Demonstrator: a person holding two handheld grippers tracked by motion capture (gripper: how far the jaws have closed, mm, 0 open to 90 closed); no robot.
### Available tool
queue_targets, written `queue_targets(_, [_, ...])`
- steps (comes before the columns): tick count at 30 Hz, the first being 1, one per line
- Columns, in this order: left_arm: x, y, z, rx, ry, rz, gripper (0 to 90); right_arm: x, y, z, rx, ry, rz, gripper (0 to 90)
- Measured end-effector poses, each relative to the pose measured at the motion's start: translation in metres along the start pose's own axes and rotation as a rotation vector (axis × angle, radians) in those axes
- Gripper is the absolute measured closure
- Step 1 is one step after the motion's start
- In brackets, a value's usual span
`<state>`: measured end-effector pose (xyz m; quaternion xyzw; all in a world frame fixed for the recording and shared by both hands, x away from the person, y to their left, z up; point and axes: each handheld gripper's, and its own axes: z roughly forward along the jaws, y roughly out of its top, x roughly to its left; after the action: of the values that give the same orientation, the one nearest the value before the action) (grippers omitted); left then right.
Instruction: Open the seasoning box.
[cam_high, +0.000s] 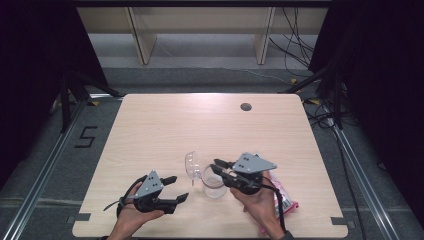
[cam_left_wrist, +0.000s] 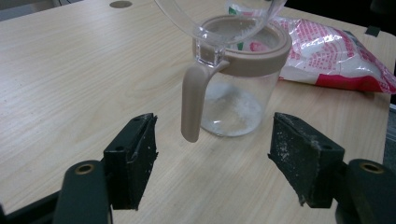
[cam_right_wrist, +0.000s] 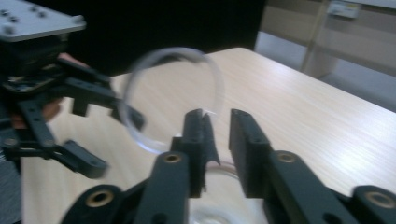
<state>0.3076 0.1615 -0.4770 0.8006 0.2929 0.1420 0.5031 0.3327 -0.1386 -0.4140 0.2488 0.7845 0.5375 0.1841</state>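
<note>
A jar stood on the table near its front edge, its lid tilted up at its left. A bag lay right of the jar, a little apart.

Left claw gapes wide; right claw seems slightly parted.
</note>
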Motion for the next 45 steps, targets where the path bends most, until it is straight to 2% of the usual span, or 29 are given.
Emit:
queue_targets(1, [0.001,0.000,0.001,-0.003,-0.002,0.003,30.7,-0.013,-0.005,-0.011,0.020,-0.021,0.025,65.3])
queue_targets(2, [0.001,0.000,0.001,-0.006,-0.005,0.006,30.7,-0.013,-0.005,-0.011,0.020,-0.021,0.025,65.3])
queue_targets(5, [0.001,0.000,0.001,0.004,-0.011,0.026,30.4,-0.030,-0.013,-0.025,0.033,-0.051,0.060,59.5])
queue_targets(7, [0.002,0.001,0.001,0.005,-0.013,0.018,30.2,-0.038,-0.018,-0.034,0.041,-0.082,0.121,56.4])
queue_targets(8, [0.000,0.000,0.001,0.002,-0.006,-0.012,30.0,-0.043,-0.020,-0.036,0.038,-0.083,0.106,55.6])
queue_targets(9, [0.001,0.000,0.001,0.011,-0.008,-0.009,29.9,-0.046,-0.023,-0.040,0.046,-0.096,0.139,54.4])
queue_targets(10, [0.001,-0.001,0.001,0.010,-0.008,-0.012,29.9,-0.054,-0.026,-0.045,0.039,-0.124,0.128,53.7])
queue_targets(12, [0.002,0.000,0.001,0.001,-0.006,-0.009,29.9,-0.062,-0.032,-0.051,0.069,-0.123,0.162,51.6])
queue_targets(16, [0.001,-0.001,0.002,-0.003,-0.013,-0.011,29.5,-0.075,-0.046,-0.058,0.075,-0.175,0.214,50.6])
queue_targets(17, [0.001,0.000,0.002,-0.007,-0.018,-0.014,29.4,-0.081,-0.050,-0.061,0.101,-0.181,0.193,50.7])
queue_targets(19, [0.001,0.001,0.002,-0.006,-0.017,-0.013,29.2,-0.084,-0.055,-0.061,0.115,-0.199,0.231,50.7])
queue_targets(20, [0.002,0.001,0.002,-0.002,-0.026,0.008,29.1,-0.086,-0.058,-0.062,0.118,-0.196,0.241,50.7])
queue_targets(21, [-0.001,0.000,0.002,0.001,-0.018,-0.011,28.9,-0.089,-0.061,-0.063,0.145,-0.209,0.248,50.7])
queue_targets(24, [-0.001,0.001,0.003,-0.004,-0.023,-0.017,28.9,-0.095,-0.068,-0.061,0.155,-0.211,0.261,50.8])
queue_targets(26, [-0.001,0.000,0.004,-0.002,-0.029,-0.009,28.9,-0.097,-0.072,-0.062,0.210,-0.218,0.274,51.3])
queue_targets(27, [-0.001,0.000,0.003,0.004,-0.024,-0.006,28.8,-0.100,-0.075,-0.060,0.207,-0.218,0.259,51.7])
queue_targets(28, [0.000,0.000,0.004,-0.005,-0.029,-0.012,28.8,-0.102,-0.077,-0.060,0.212,-0.204,0.269,52.4])
queue_targets(30, [0.001,0.001,0.003,-0.004,-0.017,-0.013,28.7,-0.103,-0.080,-0.058,0.253,-0.214,0.263,52.6])
queue_targets(32, [0.001,0.000,0.002,0.004,-0.016,-0.010,28.7,-0.103,-0.080,-0.056,0.260,-0.216,0.257,53.1])
queue_targets(33, [0.002,0.000,0.002,0.001,-0.024,-0.001,28.7,-0.101,-0.080,-0.056,0.260,-0.216,0.278,53.4])
queue_targets(34, [0.001,0.000,0.002,0.003,-0.017,-0.012,28.7,-0.103,-0.080,-0.055,0.260,-0.209,0.262,53.5])
queue_targets(35, [0.001,0.001,0.002,0.002,-0.017,-0.016,28.7,-0.101,-0.080,-0.054,0.266,-0.225,0.284,53.9])
queue_targets(36, [0.001,0.000,0.003,-0.001,-0.022,-0.018,28.7,-0.104,-0.081,-0.054,0.276,-0.230,0.261,53.9])
queue_targets(37, [0.001,0.000,0.003,0.004,-0.022,-0.010,28.7,-0.101,-0.081,-0.053,0.303,-0.227,0.294,53.9])
queue_targets(39, [0.001,-0.001,0.003,0.007,-0.024,-0.004,28.6,-0.102,-0.082,-0.051,0.312,-0.219,0.300,53.9])
queue_targets(40, [0.000,0.000,0.004,0.002,-0.027,-0.014,28.6,-0.103,-0.082,-0.050,0.305,-0.231,0.288,53.9])
queue_targets(41, [0.002,0.000,0.004,0.007,-0.025,-0.002,28.6,-0.107,-0.084,-0.048,0.293,-0.211,0.262,53.8])
queue_targets(42, [0.001,0.000,0.004,0.012,-0.019,-0.009,28.5,-0.109,-0.084,-0.048,0.301,-0.214,0.261,53.8])
queue_targets(45, [0.000,-0.002,0.006,0.011,-0.032,-0.015,28.5,-0.112,-0.087,-0.045,0.312,-0.207,0.295,55.5])
